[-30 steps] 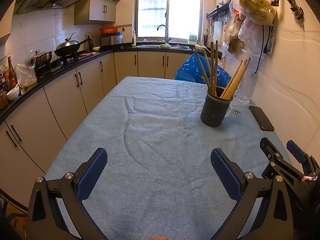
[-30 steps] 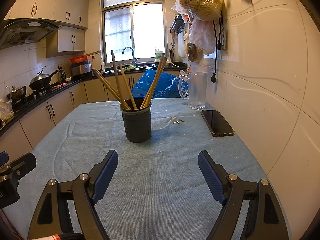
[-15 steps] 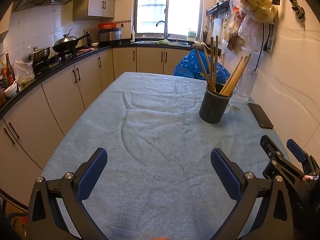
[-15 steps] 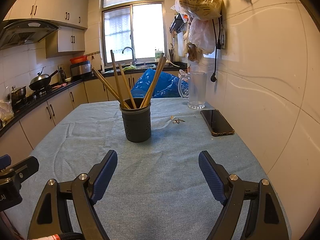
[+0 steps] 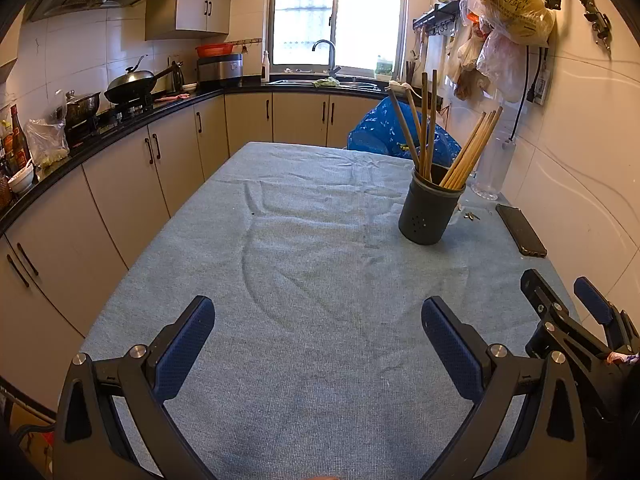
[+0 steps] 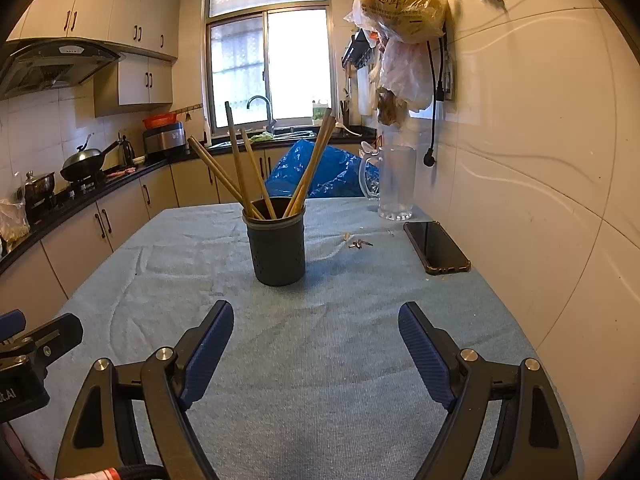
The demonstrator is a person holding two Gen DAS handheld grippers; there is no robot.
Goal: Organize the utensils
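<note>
Both grippers' [image 5: 318,344] [image 6: 316,346] jaws wide, seemingly empty.

Daylight floods from the window [image 5: 338,16] at twelve o'clock, blown out white, leaving soft shadows on the tablecloth [image 6: 320,340]; frames sharp, warm-tinted, fisheye-bent with black vignette at every corner.

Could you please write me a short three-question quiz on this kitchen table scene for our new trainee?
1. True or false: the chopsticks lie flat on the table cloth.
2. What lies nearest the wall: A the phone, B the utensil holder, C the keys?
3. Are the right gripper and the left gripper holding anything?

Key: 1 false, they stand in the holder. 2 A. 3 No, both are open and empty.
</note>
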